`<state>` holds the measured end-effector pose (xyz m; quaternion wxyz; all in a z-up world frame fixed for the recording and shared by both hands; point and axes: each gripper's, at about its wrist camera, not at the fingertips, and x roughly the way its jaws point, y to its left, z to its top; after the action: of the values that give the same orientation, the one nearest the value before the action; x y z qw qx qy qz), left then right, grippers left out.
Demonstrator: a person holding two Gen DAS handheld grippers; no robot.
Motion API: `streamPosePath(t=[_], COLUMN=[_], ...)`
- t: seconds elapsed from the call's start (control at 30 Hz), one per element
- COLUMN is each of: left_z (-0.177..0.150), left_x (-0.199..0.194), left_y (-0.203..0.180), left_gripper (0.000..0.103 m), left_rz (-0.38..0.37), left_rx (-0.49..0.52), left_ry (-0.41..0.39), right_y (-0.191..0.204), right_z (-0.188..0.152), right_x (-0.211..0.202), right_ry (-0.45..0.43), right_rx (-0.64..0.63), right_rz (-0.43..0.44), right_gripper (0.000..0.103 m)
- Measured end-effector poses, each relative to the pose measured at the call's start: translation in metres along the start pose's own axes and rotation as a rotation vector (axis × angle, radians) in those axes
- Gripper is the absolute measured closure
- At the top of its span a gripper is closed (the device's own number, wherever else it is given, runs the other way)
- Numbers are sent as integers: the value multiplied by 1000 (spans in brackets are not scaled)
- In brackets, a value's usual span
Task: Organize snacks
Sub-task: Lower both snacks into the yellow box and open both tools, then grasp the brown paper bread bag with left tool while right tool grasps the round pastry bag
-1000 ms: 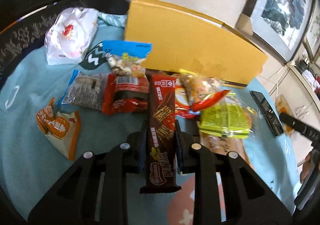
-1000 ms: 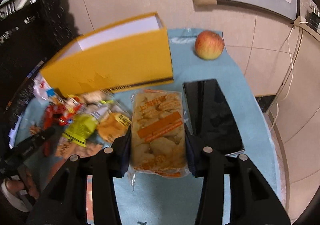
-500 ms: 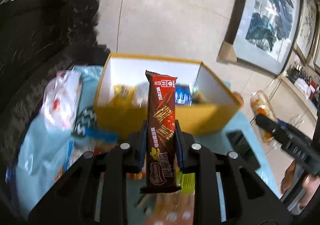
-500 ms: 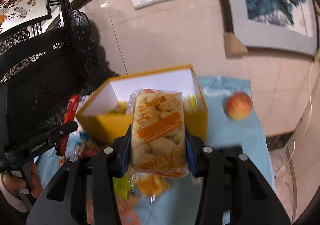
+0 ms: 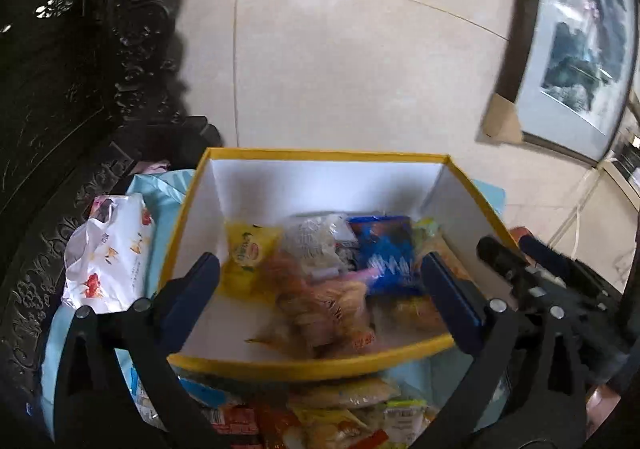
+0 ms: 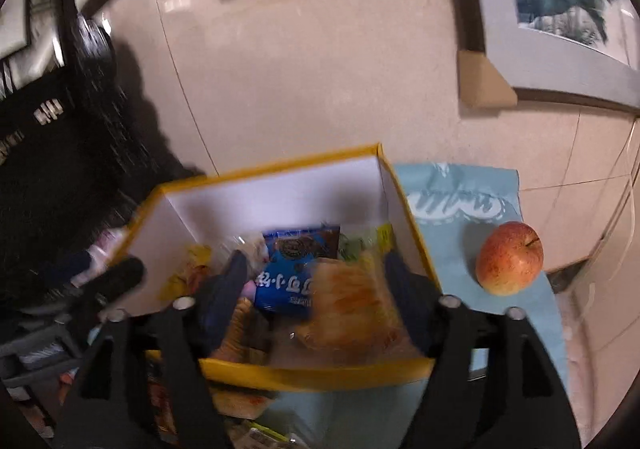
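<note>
A yellow box [image 5: 304,363] with white inner walls stands on the blue cloth and holds several snack packets, among them a blue one [image 5: 386,261] and a yellow one [image 5: 248,253]. My left gripper [image 5: 316,289] is open and empty above the box's near side. My right gripper [image 6: 316,281] is open too, over the same box [image 6: 312,371]; the clear packet of orange pastries [image 6: 352,309] is blurred between its fingers, inside the box. The right gripper also shows at the left wrist view's right edge [image 5: 516,261].
A white plastic bag [image 5: 108,253] lies left of the box. More snack packets [image 5: 340,413] lie in front of it. An apple [image 6: 510,257] sits on the cloth to the right. Dark carved furniture [image 5: 60,129] stands on the left, a tiled wall behind.
Both grippers moved up and over the box and opened. The chocolate wafer bar left the left gripper; the pastry packet left the right gripper and is dropping into the box.
</note>
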<state>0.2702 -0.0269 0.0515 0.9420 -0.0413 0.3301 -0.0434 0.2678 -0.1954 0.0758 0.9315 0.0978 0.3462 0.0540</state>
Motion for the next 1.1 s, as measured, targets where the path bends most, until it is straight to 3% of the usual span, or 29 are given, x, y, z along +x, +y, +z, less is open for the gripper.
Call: streamPosePath(t=[0.3, 0.5, 0.63, 0.83, 0.97, 1.1], left_z=[-31, -62, -93, -156, -183, -202], left_x=[-34, -47, -51, -46, -39, -33], left_y=[8, 13, 15, 23, 20, 11], left_gripper=[2, 2, 2, 2, 2, 2], left_rz=[-26, -34, -49, -82, -93, -105], left_rx=[-47, -64, -68, -96, -111, -86], left_ry=[15, 51, 90, 176, 238, 270], right_y=[-6, -14, -17, -19, -30, -35], right_z=[-36, -74, -98, -125, -137, -140], right_x=[-52, -65, -74, -79, -76, -70], right_ry=[21, 93, 104, 108, 101, 129], right_rx=[-50, 4, 46, 39, 66, 94], right_rz=[-8, 9, 2, 1, 37, 18], right_gripper=[29, 27, 4, 4, 3, 3])
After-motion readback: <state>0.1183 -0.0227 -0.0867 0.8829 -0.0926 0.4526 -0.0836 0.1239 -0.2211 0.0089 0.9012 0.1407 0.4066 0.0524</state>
